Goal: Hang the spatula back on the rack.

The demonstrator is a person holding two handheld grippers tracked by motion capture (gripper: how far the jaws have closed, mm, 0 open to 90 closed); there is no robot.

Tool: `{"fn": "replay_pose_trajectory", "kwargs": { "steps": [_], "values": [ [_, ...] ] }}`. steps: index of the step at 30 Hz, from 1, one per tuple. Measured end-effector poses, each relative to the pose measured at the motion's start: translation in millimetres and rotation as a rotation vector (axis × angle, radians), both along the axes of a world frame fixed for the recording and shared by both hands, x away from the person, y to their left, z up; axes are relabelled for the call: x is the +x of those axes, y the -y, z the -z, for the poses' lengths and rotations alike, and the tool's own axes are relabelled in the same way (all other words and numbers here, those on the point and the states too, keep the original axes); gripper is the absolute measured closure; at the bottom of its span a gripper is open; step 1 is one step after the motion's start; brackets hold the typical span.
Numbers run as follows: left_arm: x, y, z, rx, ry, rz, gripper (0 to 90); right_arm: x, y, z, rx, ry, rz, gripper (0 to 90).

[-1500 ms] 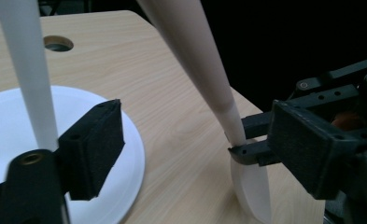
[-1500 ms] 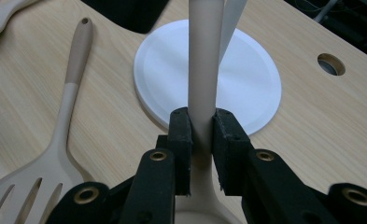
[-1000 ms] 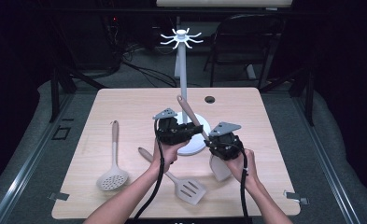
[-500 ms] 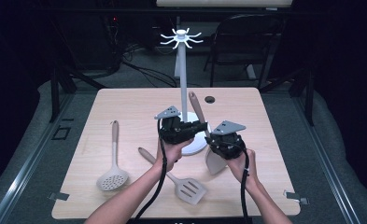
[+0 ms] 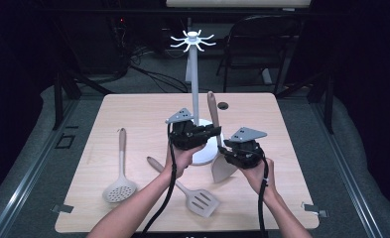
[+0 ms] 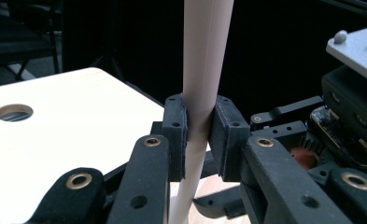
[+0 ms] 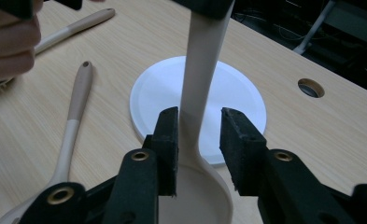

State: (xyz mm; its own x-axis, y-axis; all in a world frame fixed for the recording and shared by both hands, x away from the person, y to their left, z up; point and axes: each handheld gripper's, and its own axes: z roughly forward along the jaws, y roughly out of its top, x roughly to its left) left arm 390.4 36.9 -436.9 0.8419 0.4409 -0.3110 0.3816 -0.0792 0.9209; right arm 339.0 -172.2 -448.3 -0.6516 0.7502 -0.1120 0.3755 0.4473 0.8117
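High view: fixed above the near side of the table (image 5: 133, 114), facing forward and down; takes in the whole top from some distance.

Left gripper view: rides on the left tongs (image 6: 201, 135), very close, facing level past a pale spoon handle (image 6: 204, 70) toward the table's far edge.

Right gripper view: rides on the right tongs (image 7: 199, 144), close, facing down and forward over the white round base (image 7: 237, 93).

Shared: spoon handle, tabletop, table hole (image 7: 310, 87).
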Motion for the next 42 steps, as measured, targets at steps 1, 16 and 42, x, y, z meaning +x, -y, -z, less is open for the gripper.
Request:
{"fn": "replay_pose_trajectory", "kwargs": {
  "steps": [1,16,42],
  "values": [
    [0.7,-0.7,-1.1,0.006,0.005,-0.002,77.4,-0.1,1.4,-0.2,-0.001,-0.004,0.001,65.6],
    [11.4,-11.2,-13.3,0.062,0.054,-0.021,77.4,5.3,27.4,15.2,-0.013,-0.105,0.041,20.3],
    [22.3,-19.8,-40.5,0.102,0.095,-0.002,77.4,15.1,45.0,33.5,-0.041,-0.205,0.072,0.0]
  ]
}}
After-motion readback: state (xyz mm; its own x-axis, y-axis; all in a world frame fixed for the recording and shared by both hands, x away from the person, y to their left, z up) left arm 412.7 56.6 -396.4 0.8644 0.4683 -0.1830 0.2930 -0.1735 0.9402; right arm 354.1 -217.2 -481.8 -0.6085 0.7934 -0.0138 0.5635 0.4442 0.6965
